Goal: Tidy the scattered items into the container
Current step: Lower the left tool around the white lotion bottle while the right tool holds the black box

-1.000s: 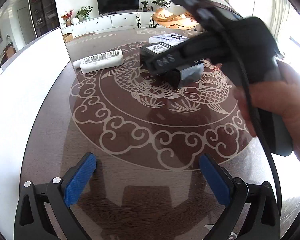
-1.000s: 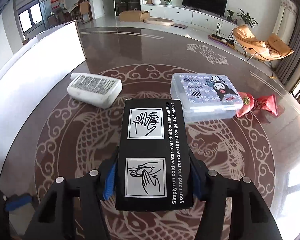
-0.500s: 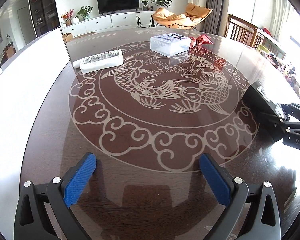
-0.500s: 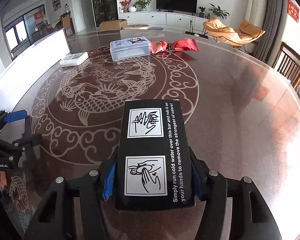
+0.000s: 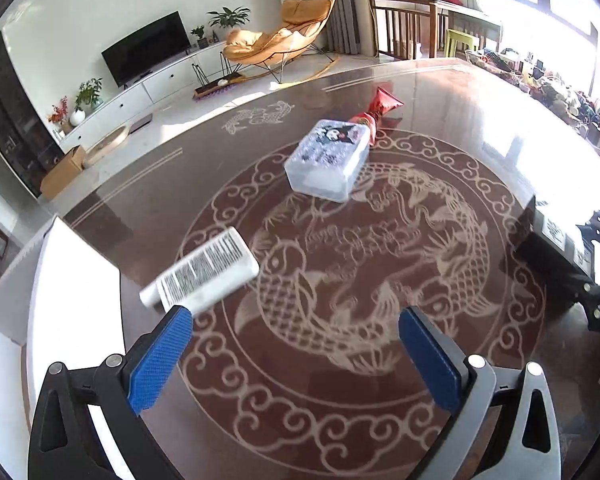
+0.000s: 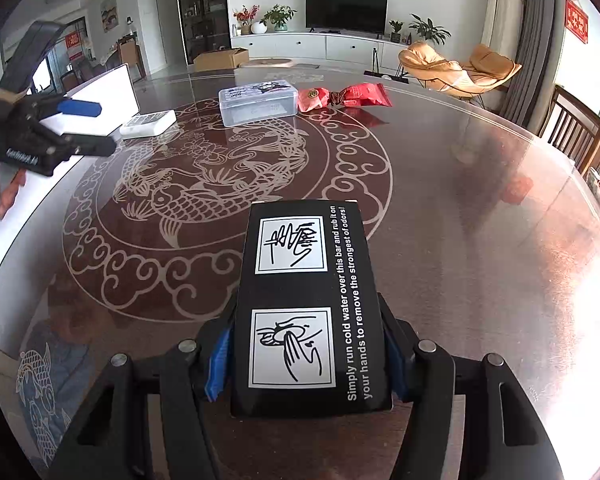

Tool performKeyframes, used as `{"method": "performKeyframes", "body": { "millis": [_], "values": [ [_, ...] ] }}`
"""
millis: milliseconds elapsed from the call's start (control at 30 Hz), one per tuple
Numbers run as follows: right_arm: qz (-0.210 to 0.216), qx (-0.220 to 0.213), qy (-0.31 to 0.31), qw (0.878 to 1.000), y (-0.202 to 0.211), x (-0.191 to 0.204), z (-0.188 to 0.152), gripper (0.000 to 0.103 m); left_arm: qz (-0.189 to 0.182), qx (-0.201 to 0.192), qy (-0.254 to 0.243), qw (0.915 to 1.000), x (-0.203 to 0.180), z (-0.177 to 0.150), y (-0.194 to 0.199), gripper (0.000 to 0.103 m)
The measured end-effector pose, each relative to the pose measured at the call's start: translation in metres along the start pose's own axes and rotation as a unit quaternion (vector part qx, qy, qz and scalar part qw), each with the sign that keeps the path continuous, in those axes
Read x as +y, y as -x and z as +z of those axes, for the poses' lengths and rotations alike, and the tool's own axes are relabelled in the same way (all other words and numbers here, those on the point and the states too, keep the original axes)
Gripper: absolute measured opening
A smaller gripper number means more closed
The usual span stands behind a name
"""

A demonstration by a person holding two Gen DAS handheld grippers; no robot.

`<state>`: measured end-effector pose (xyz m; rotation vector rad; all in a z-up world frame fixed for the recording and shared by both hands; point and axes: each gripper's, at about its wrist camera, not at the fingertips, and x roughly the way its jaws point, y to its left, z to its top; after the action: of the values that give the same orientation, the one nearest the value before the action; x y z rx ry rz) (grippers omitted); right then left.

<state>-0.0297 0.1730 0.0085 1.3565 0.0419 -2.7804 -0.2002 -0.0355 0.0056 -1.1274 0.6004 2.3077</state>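
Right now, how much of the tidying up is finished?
Nothing looks put away yet. The right tool is clamped on the black box, held over the table. The left tool is open and empty, near the white tube. Still lying out: that tube, the clear plastic box and the red snack packet. The white container waits at the table's edge.
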Motion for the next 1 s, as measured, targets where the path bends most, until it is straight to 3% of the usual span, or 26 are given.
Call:
{"method": "performKeyframes", "body": {
  "millis": [167,267,400,567,667,767,867,933,1000],
  "values": [
    [0.000,0.000,0.000,1.000,0.000,0.000,0.000,0.061,-0.044,-0.001,0.059,0.9973,0.049,0.044,-0.045,0.103],
    [0.000,0.000,0.000,1.000,0.000,0.000,0.000,0.061,-0.038,0.011,0.043,0.9983,0.053,0.053,-0.071,0.103],
    [0.000,0.000,0.000,1.000,0.000,0.000,0.000,0.061,-0.048,0.075,0.014,0.9959,0.048,0.045,-0.098,0.103],
    [0.001,0.000,0.000,1.000,0.000,0.000,0.000,0.061,-0.153,0.075,0.029,0.9849,0.028,0.021,-0.075,0.103],
    [0.000,0.000,0.000,1.000,0.000,-0.001,0.000,0.061,-0.186,0.073,0.009,0.9799,0.000,0.005,-0.056,0.103],
    [0.000,0.000,0.000,1.000,-0.001,-0.001,0.000,0.061,-0.229,0.083,-0.003,0.9698,-0.024,-0.008,-0.039,0.103],
    [0.000,0.000,0.000,1.000,-0.001,-0.001,0.000,0.061,-0.204,0.102,-0.039,0.9728,-0.041,-0.019,-0.028,0.103],
    [0.000,0.000,0.000,1.000,-0.001,0.000,0.000,0.061,-0.173,0.099,-0.022,0.9797,-0.041,-0.029,-0.023,0.103],
    [0.000,0.000,0.000,1.000,-0.001,-0.001,0.000,0.061,-0.172,0.087,0.014,0.9811,-0.035,-0.039,-0.016,0.103]
  ]
}}
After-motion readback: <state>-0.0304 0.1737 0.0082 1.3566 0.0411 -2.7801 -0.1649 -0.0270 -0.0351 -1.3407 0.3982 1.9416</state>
